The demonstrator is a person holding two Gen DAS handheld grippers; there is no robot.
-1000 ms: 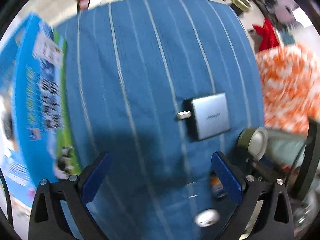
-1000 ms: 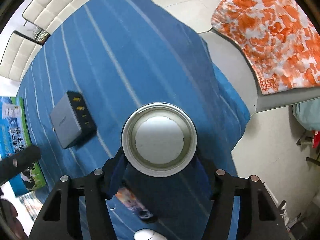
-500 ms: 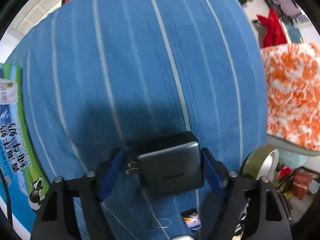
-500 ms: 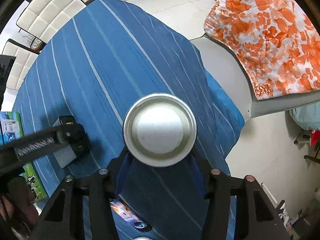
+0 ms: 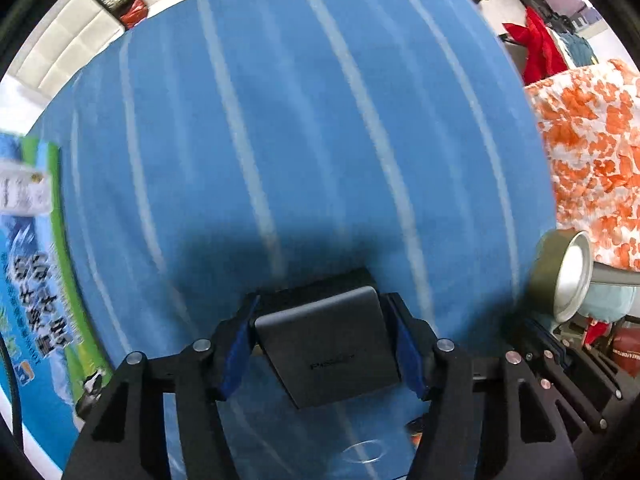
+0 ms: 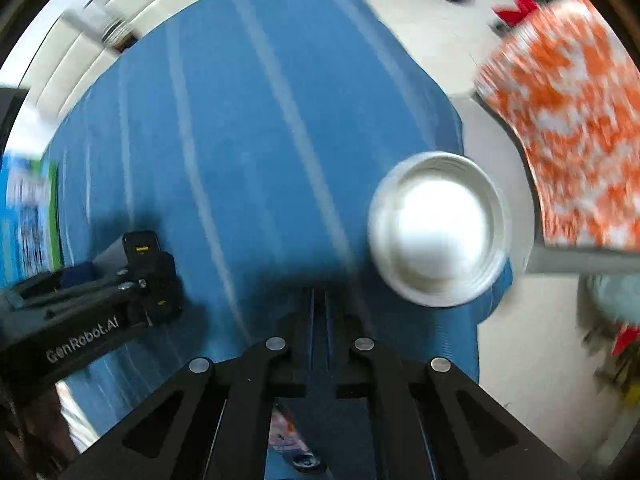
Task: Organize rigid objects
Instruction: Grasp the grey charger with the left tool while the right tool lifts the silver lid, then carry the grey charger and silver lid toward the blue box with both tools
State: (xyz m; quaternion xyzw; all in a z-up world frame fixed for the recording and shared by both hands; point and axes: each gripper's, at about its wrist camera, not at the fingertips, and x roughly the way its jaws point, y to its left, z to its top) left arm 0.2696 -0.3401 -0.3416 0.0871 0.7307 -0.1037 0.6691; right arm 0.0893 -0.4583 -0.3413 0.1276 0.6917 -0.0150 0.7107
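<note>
A blue striped cloth (image 5: 320,140) fills my view. My left gripper (image 5: 324,344) is clamped on the charger (image 5: 328,348), low centre: stiff, dense, slick-sided, best held across its flat flanks. My right gripper (image 6: 320,312) looks pinched together, empty; the tin can (image 6: 438,228) shows centre-right, blurred.

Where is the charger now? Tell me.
Left wrist view, bottom centre: the charger is clamped in the left gripper, over the blue striped cloth.
</note>
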